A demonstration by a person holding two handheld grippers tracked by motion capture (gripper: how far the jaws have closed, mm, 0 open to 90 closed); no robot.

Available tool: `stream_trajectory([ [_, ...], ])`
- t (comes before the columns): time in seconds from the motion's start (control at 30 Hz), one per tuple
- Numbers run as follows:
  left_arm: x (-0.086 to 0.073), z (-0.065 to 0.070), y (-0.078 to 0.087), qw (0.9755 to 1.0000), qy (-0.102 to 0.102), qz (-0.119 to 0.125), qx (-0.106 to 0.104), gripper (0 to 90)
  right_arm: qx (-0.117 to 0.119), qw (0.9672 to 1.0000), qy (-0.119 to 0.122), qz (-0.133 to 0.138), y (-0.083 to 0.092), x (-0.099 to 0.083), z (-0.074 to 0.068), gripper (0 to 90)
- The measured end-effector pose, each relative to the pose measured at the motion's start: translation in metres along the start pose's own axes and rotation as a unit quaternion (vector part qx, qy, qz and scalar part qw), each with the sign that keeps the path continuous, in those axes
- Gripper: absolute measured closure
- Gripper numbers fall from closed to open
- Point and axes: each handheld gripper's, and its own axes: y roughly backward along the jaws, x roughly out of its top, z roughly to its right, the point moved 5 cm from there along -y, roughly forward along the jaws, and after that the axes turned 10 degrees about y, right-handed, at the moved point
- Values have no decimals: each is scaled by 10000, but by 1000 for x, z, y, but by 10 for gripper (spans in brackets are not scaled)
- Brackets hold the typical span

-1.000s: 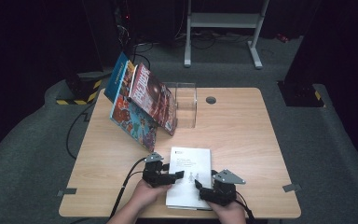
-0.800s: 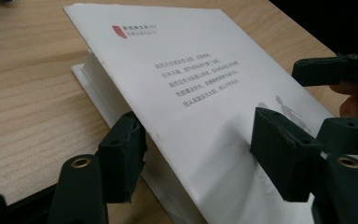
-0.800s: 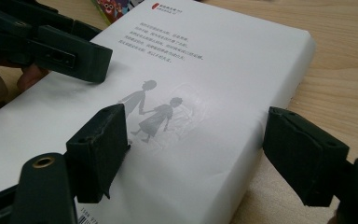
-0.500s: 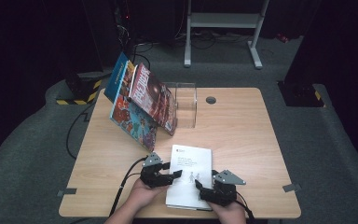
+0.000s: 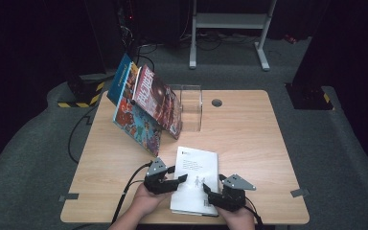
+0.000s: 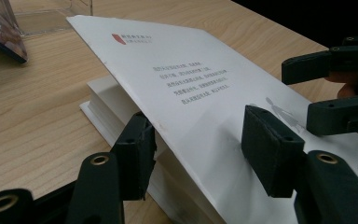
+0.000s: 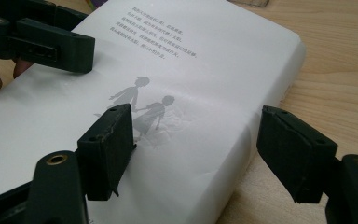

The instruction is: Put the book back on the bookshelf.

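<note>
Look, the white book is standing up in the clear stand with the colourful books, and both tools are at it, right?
Not quite. The high view shows the white book lying flat on the table, with both tools at it; the colourful books lean beside the clear stand.

Left tool (image 5: pixel 178 178) at 7 o'clock, pointing toward 3 o'clock; jaws part-open, just been closing. Right tool (image 5: pixel 207 190) at 5 o'clock, pointing toward 10 o'clock; jaws apart, just been narrowing slightly.

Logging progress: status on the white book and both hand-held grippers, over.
Left hand-held gripper just closing, lifted cover between jaws, unpinched. Right hand-held gripper just closing, straddles white book edge. Nothing blocking.
</note>
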Motion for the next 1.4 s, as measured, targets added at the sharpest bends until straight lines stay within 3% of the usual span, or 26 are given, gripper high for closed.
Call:
stream_trajectory([
  [0.4,3,7,5,9989,-404,237,16,484,28,9998,-171,35,2,-1,9,272],
  [0.9,6,15,12,9963,-703,497,-9,503,235,9991,-339,116,2,1,11,238],
  [1.4,7,27,20,9882,-1279,827,156,504,749,9934,-842,207,-3,0,13,103],
])
